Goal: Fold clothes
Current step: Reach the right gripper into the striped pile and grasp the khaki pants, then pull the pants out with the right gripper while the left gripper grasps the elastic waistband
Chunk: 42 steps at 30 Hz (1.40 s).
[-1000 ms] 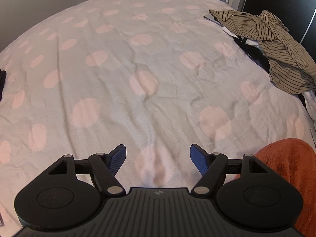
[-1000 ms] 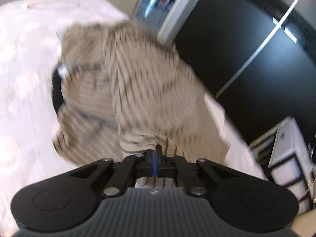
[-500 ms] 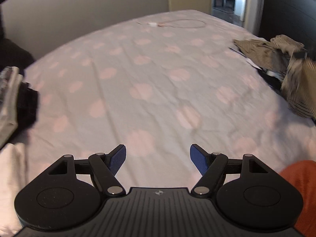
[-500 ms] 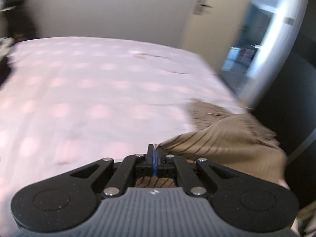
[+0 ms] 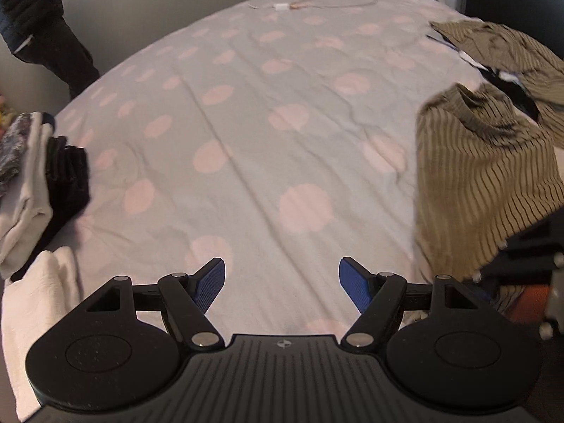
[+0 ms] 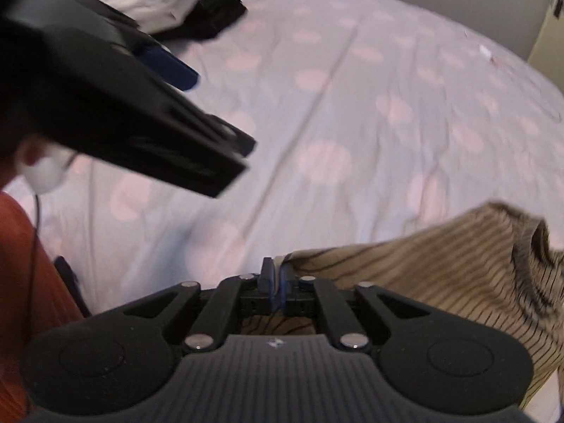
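Observation:
A beige shirt with dark stripes (image 5: 476, 183) hangs in folds over the right side of the spotted bedsheet (image 5: 268, 134). My right gripper (image 6: 276, 276) pinches its edge; the jaws are just starting to open, with the cloth still between the blue pads. The rest of the striped shirt (image 6: 440, 275) trails off to the right. My left gripper (image 5: 282, 282) hovers over the near middle of the bed, open and holding nothing. One of its blue fingers (image 6: 172, 67) shows at the upper left of the right wrist view.
Folded clothes (image 5: 35, 176) are stacked at the bed's left edge, with a white cloth (image 5: 38, 303) nearer. More striped and dark garments (image 5: 500, 46) lie heaped at the far right. A thin cable (image 5: 317, 1) rests at the far end. An orange sleeve (image 6: 21, 282) is at the left.
My right gripper has swung from the heap at the right out over the bed, dragging the striped shirt with it. The left view has shifted, bringing the folded stack into sight.

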Available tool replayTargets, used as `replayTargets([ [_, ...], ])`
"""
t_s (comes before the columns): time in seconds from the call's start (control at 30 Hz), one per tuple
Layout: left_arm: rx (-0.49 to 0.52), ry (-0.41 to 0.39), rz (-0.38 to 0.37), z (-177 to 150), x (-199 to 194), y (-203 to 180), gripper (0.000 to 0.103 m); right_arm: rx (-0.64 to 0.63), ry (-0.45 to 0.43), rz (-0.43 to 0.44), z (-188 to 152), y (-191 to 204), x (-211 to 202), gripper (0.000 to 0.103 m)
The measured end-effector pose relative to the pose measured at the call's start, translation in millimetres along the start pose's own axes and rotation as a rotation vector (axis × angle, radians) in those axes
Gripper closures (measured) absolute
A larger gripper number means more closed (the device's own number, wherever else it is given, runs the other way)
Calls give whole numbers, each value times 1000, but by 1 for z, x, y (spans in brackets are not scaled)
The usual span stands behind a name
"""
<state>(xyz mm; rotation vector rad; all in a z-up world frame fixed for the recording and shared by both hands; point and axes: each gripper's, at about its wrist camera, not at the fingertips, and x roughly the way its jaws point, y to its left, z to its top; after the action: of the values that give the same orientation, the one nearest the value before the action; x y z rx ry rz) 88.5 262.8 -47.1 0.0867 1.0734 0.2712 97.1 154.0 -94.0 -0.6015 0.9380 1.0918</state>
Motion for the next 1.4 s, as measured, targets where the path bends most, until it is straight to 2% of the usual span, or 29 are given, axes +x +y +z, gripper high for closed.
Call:
replayTargets([
  [0.07,14,6,-11,2,7,-6,18,26,15,-10,-4,-13,1,83],
  [0.1,19,8,-20,4,11,-9,18,38,15,-16,-6,-21,2,73],
  [0.13,24,8,-32,6,14,-12,18,51,14,-23,-7,-30,1,69],
  [0.23,42,5,-76,17,24,-25,18,92,5,-61,-12,-62,-8,68],
  [0.57,116,-23,-235,72,61,-96,18,346,53,-372,-68,-236,-28,65],
  [0.63,121,-12,-272,82,71,-112,18,384,66,-422,-81,-263,-28,60],
  [0.73,123,8,-328,96,85,-137,18,446,66,-455,-96,-295,-30,56],
  [0.87,113,34,-372,111,103,-164,21,487,58,-480,-105,-323,-23,55],
  [0.97,95,51,-409,122,114,-180,21,477,72,-469,-108,-333,-11,59],
  [1.0,85,55,-425,126,117,-184,21,474,80,-445,-108,-333,-7,68],
  [1.03,76,59,-439,130,120,-189,21,470,87,-421,-109,-334,-3,88],
  [1.07,66,64,-451,134,123,-193,21,466,95,-394,-109,-333,0,96],
  [1.3,-4,145,-493,149,149,-212,21,406,158,-114,-103,-293,16,102],
  [1.37,-44,178,-507,151,157,-214,20,379,191,-80,-102,-281,24,102],
  [1.4,-69,191,-515,152,161,-214,20,357,198,-91,-102,-278,26,101],
])
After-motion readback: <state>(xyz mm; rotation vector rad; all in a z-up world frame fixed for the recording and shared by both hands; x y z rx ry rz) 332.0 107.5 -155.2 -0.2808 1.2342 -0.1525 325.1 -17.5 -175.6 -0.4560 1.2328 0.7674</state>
